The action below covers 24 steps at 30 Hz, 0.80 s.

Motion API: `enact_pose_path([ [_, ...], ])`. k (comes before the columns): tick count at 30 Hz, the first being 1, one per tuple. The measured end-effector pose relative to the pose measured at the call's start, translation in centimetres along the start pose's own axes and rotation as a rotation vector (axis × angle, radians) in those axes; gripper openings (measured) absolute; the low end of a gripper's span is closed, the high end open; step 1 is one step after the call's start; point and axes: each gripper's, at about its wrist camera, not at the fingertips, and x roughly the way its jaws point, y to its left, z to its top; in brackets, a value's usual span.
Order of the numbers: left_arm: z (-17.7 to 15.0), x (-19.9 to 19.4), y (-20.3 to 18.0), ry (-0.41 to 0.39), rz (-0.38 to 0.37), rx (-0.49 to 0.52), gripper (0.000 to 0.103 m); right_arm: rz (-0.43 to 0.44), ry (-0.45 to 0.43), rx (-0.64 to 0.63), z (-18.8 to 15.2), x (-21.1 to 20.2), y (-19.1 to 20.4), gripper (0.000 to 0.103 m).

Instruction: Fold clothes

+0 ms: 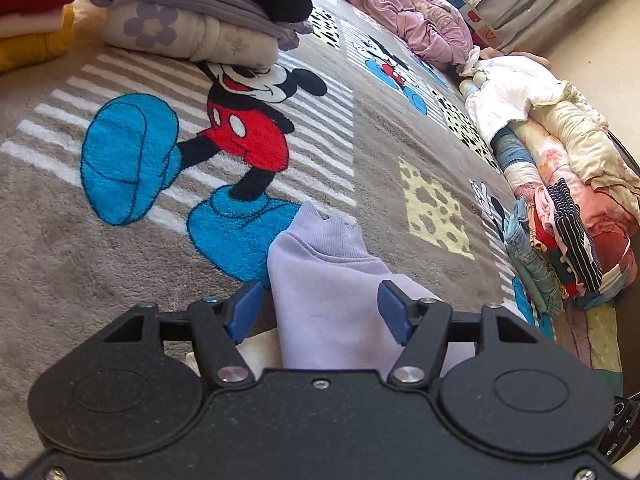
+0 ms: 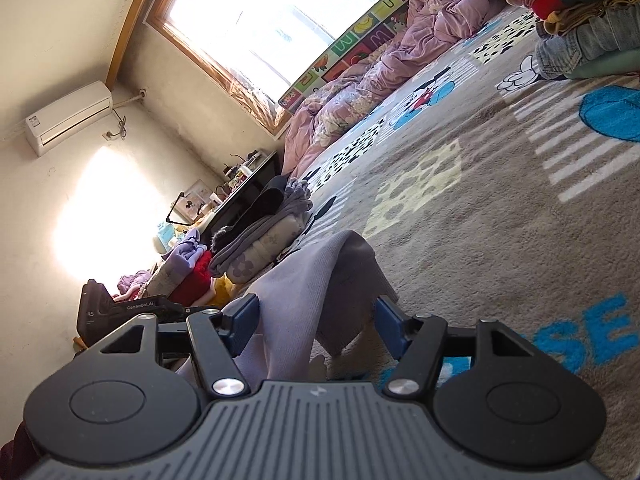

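Left gripper [image 1: 320,312]: jaws wide, blue pads on either side of the lavender sweatshirt [image 1: 324,280], no clamp on it that I can see. The garment's ribbed cuff end points toward frame centre, lying on the grey cartoon blanket [image 1: 80,240] that covers the bed.

Right gripper [image 2: 316,320]: jaws also wide. The lavender sweatshirt [image 2: 296,296] runs up between the pads in a raised fold; I can't tell whether the fabric touches either pad.

Left view, upper left: folded stack [image 1: 192,12] with a black piece on top, grey below, a floral bundle underneath. Far left edge has red and yellow folded items [image 1: 32,12]. Right side of frame: a row of folded clothes [image 1: 556,248], denim and striped among them, just beside rolled quilts [image 1: 560,136]. Top centre: crumpled mauve duvet [image 1: 408,8].

Right view: window [image 2: 272,12] at the top, wall AC unit [image 2: 68,116] upper left, the other gripper's black body [image 2: 120,312] at lower left.
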Motion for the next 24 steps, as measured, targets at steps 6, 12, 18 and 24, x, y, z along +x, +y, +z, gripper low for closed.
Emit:
enact_pose_path([
  [6,-0.5,0.2,0.2,-0.018,-0.029,-0.006,0.004,0.034,0.015,-0.033,-0.1,0.7,0.4,0.029],
  [12,-1.6,-2.1,-0.2,-0.096,-0.023,0.028,0.000,0.038,-0.022,-0.036,0.0,0.0,0.4,0.013],
  [18,-2.6,-4.8,-0.4,-0.173,-0.002,0.057,0.000,0.036,-0.076,-0.014,0.3,-1.2,0.2,0.011],
  [24,-3.5,-7.3,0.0,-0.241,0.022,0.065,0.000,0.012,-0.119,-0.002,0.3,-2.7,-0.1,0.011],
])
